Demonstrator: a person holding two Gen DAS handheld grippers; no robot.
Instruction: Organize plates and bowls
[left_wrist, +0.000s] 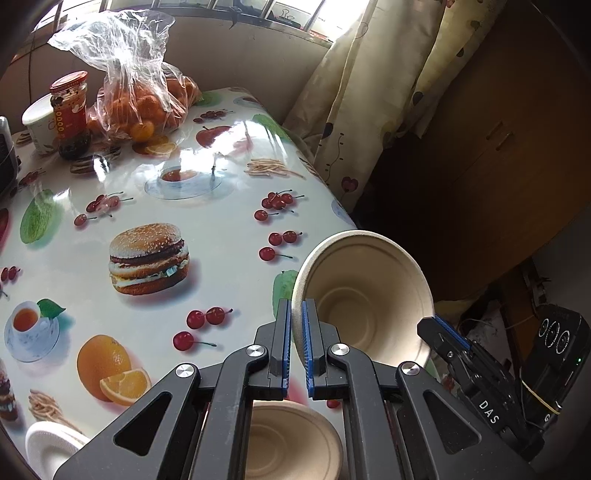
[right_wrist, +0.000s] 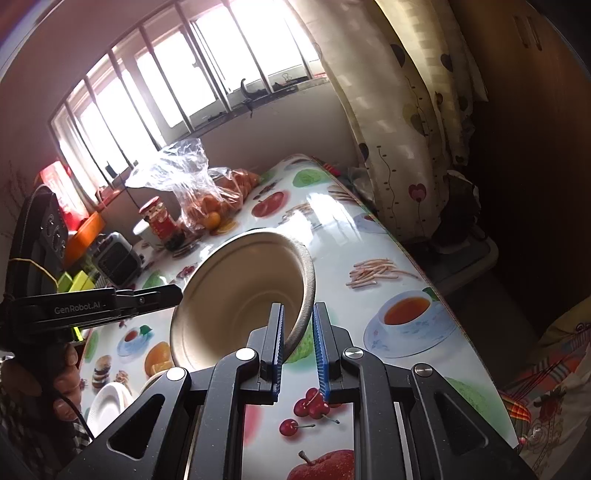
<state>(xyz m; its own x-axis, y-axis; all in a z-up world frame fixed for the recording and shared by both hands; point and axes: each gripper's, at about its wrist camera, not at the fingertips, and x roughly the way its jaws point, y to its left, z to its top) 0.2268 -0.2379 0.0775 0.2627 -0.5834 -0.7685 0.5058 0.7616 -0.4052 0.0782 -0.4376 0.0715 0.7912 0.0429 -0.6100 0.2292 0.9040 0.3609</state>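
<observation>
A beige paper bowl (left_wrist: 365, 295) (right_wrist: 236, 291) hangs tilted above the table, held by both grippers on opposite sides of its rim. My left gripper (left_wrist: 295, 310) is shut on the rim's left side. My right gripper (right_wrist: 298, 314) is shut on the opposite rim, and it shows in the left wrist view as a black finger (left_wrist: 443, 334) at the bowl's right. A second beige bowl (left_wrist: 291, 439) sits on the table beneath the left gripper, partly hidden by it. A white plate (left_wrist: 48, 443) (right_wrist: 107, 406) lies at the table's near left.
The table (left_wrist: 207, 221) has a glossy cloth printed with food and drops off at its right edge. At the far end stand a plastic bag of oranges (left_wrist: 147, 103), a red-lidded jar (left_wrist: 72, 110) and a white cup (left_wrist: 37, 122). A curtain (left_wrist: 354, 92) hangs at the right.
</observation>
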